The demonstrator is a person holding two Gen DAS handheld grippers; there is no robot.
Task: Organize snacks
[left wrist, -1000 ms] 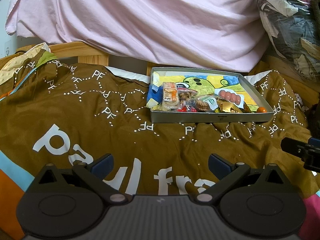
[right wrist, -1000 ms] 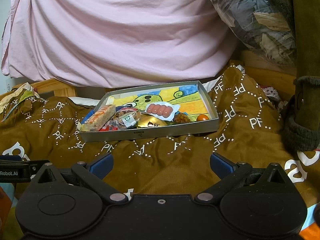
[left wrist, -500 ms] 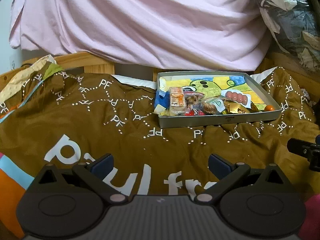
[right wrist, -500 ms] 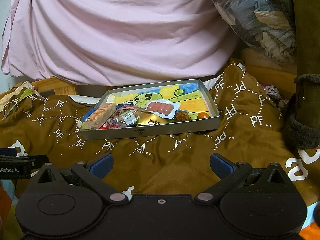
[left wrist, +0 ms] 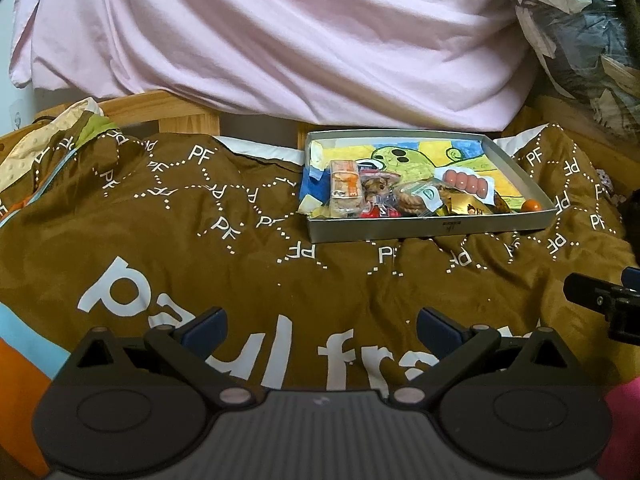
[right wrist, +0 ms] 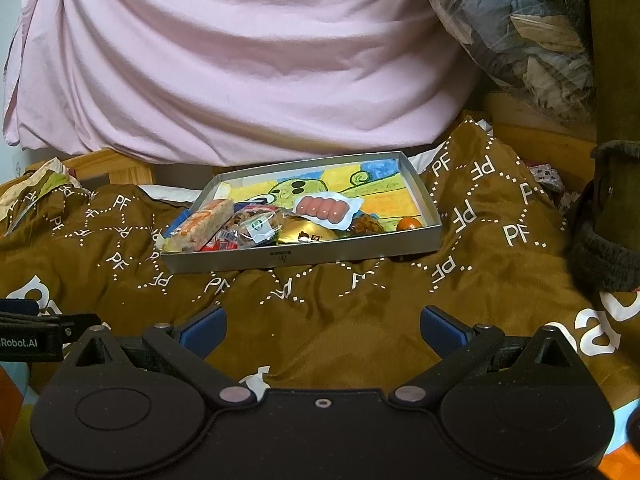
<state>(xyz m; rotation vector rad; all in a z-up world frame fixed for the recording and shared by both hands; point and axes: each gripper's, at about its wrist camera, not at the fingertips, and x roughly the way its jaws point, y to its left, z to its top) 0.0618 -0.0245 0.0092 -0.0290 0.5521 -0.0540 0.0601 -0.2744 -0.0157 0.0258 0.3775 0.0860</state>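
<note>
A shallow grey box (left wrist: 432,227) (right wrist: 304,257) with a colourful drawing inside lies on a brown blanket (left wrist: 168,248) (right wrist: 400,304). Several snacks are heaped along its near edge: a wrapped bar (left wrist: 345,189) (right wrist: 202,225), a cookie bag (left wrist: 416,196) (right wrist: 256,227), a gold packet (left wrist: 466,206) (right wrist: 306,232), a sausage pack (left wrist: 466,182) (right wrist: 326,208) and a small orange ball (left wrist: 534,205) (right wrist: 410,223). My left gripper (left wrist: 320,326) and right gripper (right wrist: 322,326) hang open over the blanket, well short of the box, with nothing between the fingers.
A pink sheet (left wrist: 280,40) hangs behind the box over a wooden frame (left wrist: 172,110). A clear bag of clothes (right wrist: 520,28) sits at the back right. A dark sleeve (right wrist: 604,232) is at the right edge. The right gripper's tip shows in the left wrist view (left wrist: 600,300).
Both grippers have drawn back and risen a little, so the box looks smaller and farther off. The snacks have not moved. Both stay open.
</note>
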